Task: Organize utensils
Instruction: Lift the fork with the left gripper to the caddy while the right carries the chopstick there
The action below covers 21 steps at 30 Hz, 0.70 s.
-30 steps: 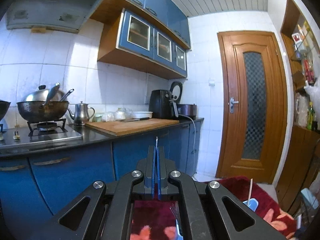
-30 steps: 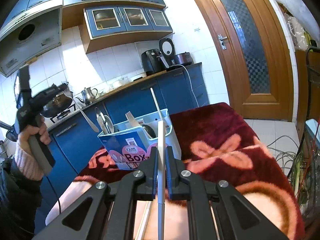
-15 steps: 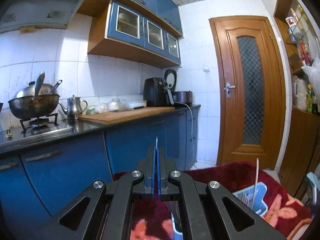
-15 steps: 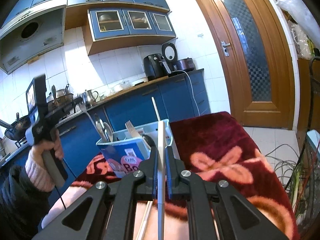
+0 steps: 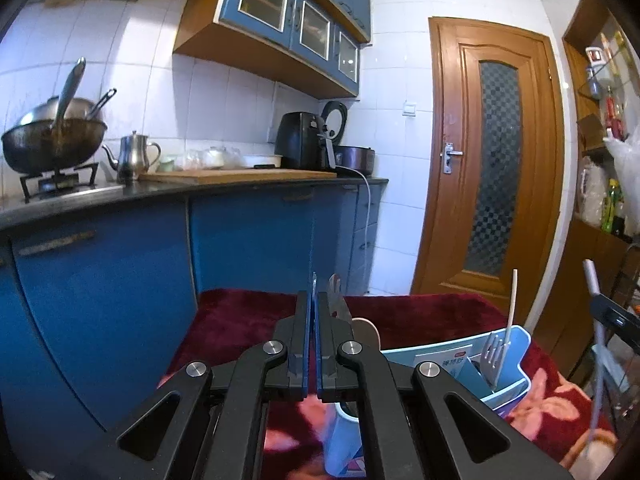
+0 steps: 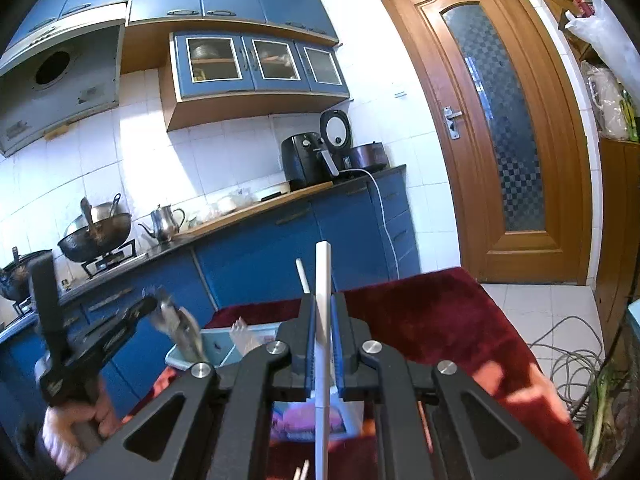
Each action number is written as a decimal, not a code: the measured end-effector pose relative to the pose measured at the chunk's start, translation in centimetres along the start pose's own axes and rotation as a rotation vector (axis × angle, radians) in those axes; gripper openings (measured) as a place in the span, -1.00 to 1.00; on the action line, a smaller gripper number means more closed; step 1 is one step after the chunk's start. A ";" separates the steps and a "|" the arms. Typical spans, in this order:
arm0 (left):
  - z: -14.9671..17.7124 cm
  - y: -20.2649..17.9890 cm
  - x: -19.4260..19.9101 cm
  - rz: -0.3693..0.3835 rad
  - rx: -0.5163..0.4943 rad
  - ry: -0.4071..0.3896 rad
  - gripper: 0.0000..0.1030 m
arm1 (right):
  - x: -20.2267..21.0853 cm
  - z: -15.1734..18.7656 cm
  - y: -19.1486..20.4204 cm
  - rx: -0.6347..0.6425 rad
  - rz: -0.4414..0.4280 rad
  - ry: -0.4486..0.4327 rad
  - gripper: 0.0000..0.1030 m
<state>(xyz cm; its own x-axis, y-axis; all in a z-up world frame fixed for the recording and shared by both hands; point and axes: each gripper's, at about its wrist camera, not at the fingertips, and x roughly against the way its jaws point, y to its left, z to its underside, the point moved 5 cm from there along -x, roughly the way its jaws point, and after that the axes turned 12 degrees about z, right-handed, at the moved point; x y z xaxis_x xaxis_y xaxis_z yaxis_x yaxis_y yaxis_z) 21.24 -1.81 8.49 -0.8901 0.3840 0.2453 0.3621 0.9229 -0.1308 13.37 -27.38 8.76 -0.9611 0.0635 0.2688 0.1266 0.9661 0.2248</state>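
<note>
A light-blue utensil box [image 5: 516, 364] stands on the red floral cloth [image 5: 240, 320]. It holds a white-handled fork [image 5: 494, 354], a wooden spoon [image 5: 368, 330] and other pieces. My left gripper [image 5: 314, 300] is shut on a thin metal utensil [image 6: 176, 324]. In the right wrist view that utensil slants down into the box [image 6: 218, 346] from the left gripper [image 6: 150, 304], which a hand holds. My right gripper [image 6: 323, 306] is shut on a white chopstick [image 6: 323, 280] that points up and forward, just above the box. A second white stick [image 6: 302, 276] rises behind it.
Blue cabinets [image 5: 248, 240] and a dark counter with a wok [image 5: 52, 140], kettle [image 5: 132, 156], cutting board and air fryer [image 5: 300, 144] run behind the cloth. A wooden door [image 5: 492, 168] stands to the right. Cables [image 6: 560, 344] lie on the floor. Loose chopsticks [image 6: 300, 474] lie under my right gripper.
My left gripper sank with its utensil, whose lower end now reaches the box. The right gripper moved forward over the box, still gripping the white chopstick.
</note>
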 end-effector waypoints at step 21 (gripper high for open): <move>1.1 0.5 -0.9 0.069 0.074 0.018 -0.96 | -7.9 -2.6 3.6 0.056 0.129 -0.186 -0.82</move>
<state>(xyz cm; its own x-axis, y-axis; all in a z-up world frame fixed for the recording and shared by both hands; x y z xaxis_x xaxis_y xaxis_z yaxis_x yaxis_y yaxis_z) 21.92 -1.66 7.19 -0.8583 0.4480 0.2503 0.4007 0.8898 -0.2184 22.09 -25.07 9.85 -0.9672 0.2270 0.1137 0.2423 0.9592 0.1459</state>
